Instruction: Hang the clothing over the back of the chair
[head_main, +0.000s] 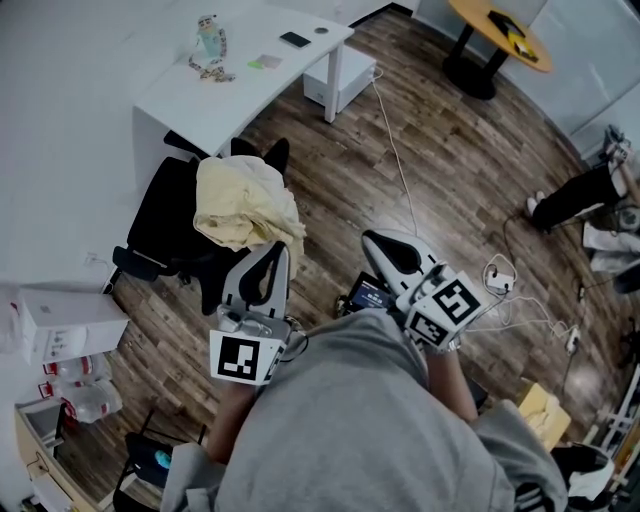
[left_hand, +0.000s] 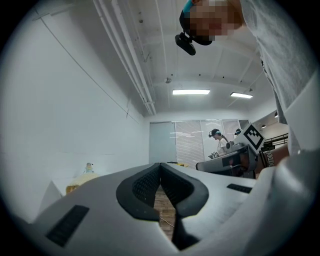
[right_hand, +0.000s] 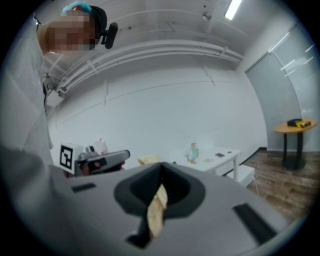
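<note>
A pale yellow garment (head_main: 245, 205) lies bunched over the back of a black office chair (head_main: 160, 215) beside a white desk (head_main: 240, 70). My left gripper (head_main: 276, 247) hovers just right of the garment, apart from it, jaws shut and empty. My right gripper (head_main: 374, 239) is held further right over the wood floor, also shut. In the left gripper view the pads (left_hand: 145, 185) meet at their tips, with floor showing through the gap below. In the right gripper view the gripper (right_hand: 160, 170) is shut; a pale strip shows in the gap below, and I cannot tell what it is. The garment (right_hand: 148, 160) shows small beyond.
The desk carries a small figurine (head_main: 208, 45) and a phone (head_main: 294, 40), with a white box (head_main: 340, 80) under it. A cable (head_main: 400, 170) runs across the floor. A round yellow table (head_main: 500, 35) stands far right. A seated person's legs (head_main: 575, 195) are at the right edge.
</note>
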